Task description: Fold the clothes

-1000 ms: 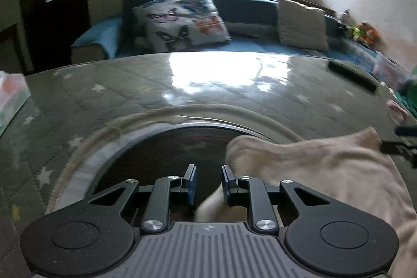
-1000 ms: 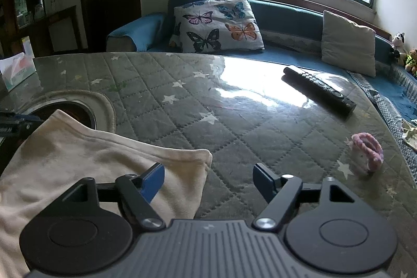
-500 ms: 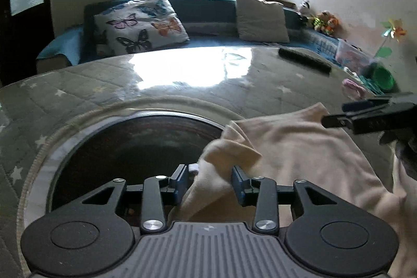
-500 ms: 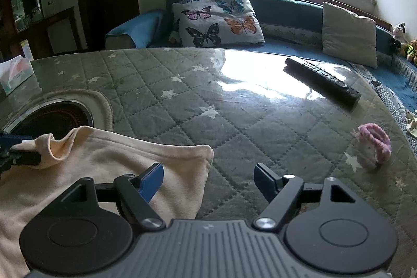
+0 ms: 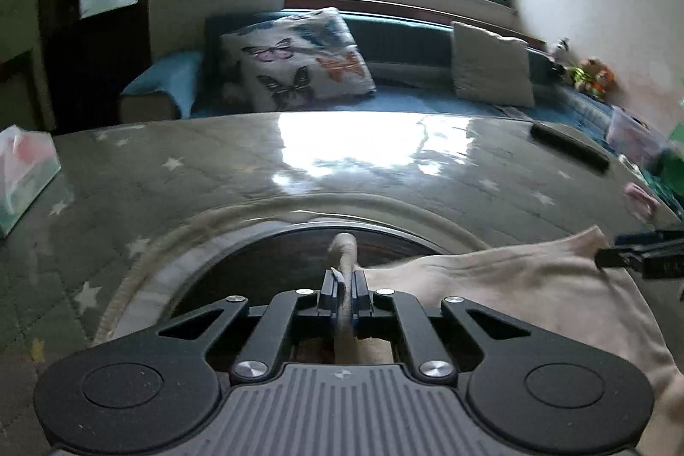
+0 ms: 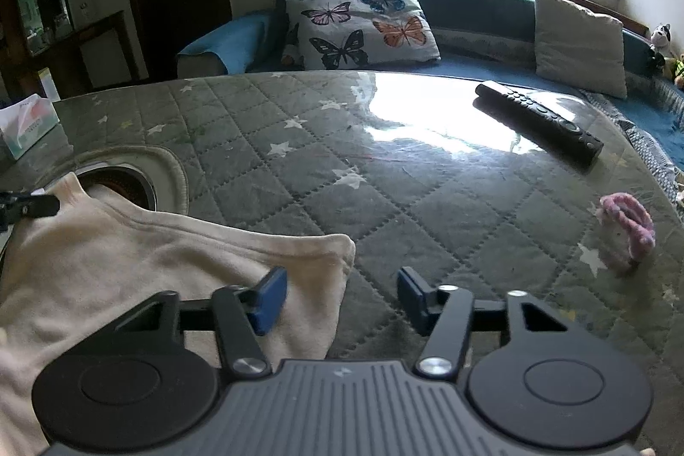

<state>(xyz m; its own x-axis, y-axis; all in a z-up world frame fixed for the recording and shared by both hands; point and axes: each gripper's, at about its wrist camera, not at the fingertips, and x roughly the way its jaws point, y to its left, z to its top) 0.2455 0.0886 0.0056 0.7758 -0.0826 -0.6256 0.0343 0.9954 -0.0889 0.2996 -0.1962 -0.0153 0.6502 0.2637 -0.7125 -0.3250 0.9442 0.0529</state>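
A cream garment (image 6: 141, 268), spread on a quilted table (image 6: 384, 174), is pinched at one corner by the left gripper (image 5: 343, 291), while the right gripper (image 6: 340, 295) is held wide open over its other corner.

My left wrist camera sits low behind the left gripper (image 5: 343, 295), looking forward across the quilted table cover (image 5: 213, 174) toward the sofa and window, close over the round opening (image 5: 273, 255) in the table. My right wrist camera rides behind the right gripper (image 6: 337, 300), facing the same way from further right. Both views share the cream garment (image 5: 504, 285) (image 6: 128, 255), butterfly cushion (image 5: 295, 63) (image 6: 363, 20), remote control (image 5: 570, 147) (image 6: 538, 122) and tissue box (image 5: 25, 178) (image 6: 28, 125). Each view catches the other gripper's tip at its edge.
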